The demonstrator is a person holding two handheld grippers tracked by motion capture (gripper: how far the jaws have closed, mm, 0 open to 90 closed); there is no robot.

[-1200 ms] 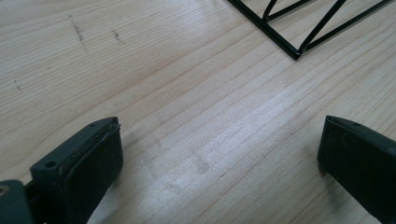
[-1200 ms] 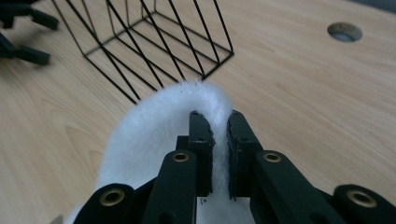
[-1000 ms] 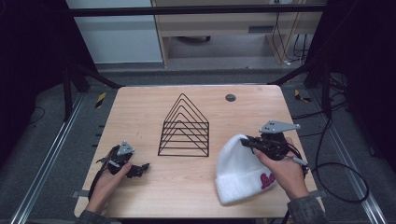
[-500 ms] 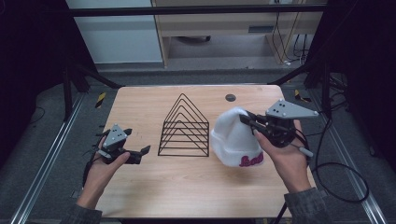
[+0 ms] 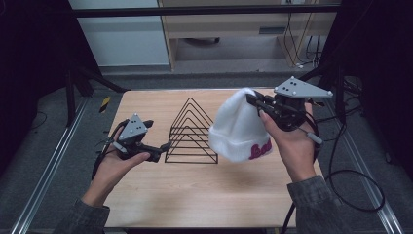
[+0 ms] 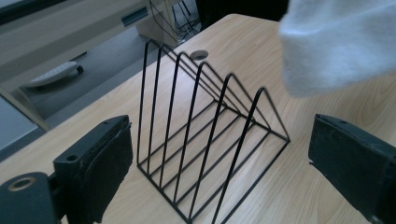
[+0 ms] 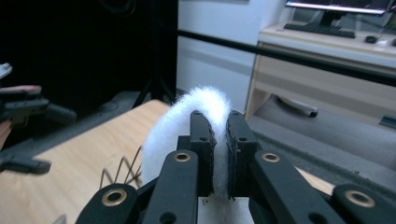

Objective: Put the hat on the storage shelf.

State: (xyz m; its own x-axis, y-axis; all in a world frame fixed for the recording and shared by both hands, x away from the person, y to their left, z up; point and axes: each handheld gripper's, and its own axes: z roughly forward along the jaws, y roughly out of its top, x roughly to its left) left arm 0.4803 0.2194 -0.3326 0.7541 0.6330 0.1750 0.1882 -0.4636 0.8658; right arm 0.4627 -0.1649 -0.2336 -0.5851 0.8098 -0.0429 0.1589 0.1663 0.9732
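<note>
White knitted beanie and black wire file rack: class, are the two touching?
Cannot tell. In the high view the white knitted beanie overlaps the black wire file rack; in the left gripper view its fabric hangs beside the rack, no plain gap.

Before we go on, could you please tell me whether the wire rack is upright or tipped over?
Upright: the black wire rack stands on its base on the table, its triangular loops pointing up.

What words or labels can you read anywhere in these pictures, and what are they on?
Pink lettering on the cuff of the white beanie: it seems to begin "Be", the rest too blurred and partly hidden behind the hand to read.
No other text is readable.
</note>
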